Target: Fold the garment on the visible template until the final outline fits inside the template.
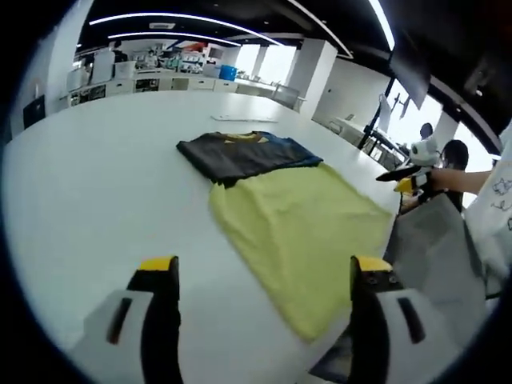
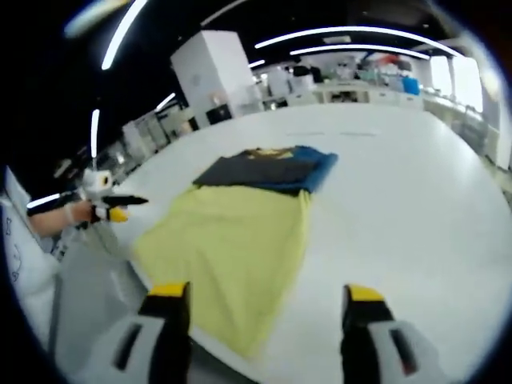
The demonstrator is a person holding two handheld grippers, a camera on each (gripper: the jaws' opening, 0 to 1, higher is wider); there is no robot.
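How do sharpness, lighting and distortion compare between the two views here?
Left gripper view: fairly sharp, the yellow garment evenly lit, windows at right blown out, the white table bowed by the fisheye. Right gripper view: softer, motion-blurred, ceiling light strips smeared, the dark folded garment hazy, both fingers blurred.

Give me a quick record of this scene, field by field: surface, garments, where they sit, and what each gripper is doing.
surface: white table
garment one: yellow cloth, spread flat, one end hanging over the table edge
garment two: dark folded shirt with blue and yellow showing, lying at the yellow cloth's far end, touching it
left gripper: open, holding nothing, above the table near the yellow cloth
right gripper: open, holding nothing, above the yellow cloth's near edge
template: cannot tell one apart from the pictures
background: office room with ceiling lights
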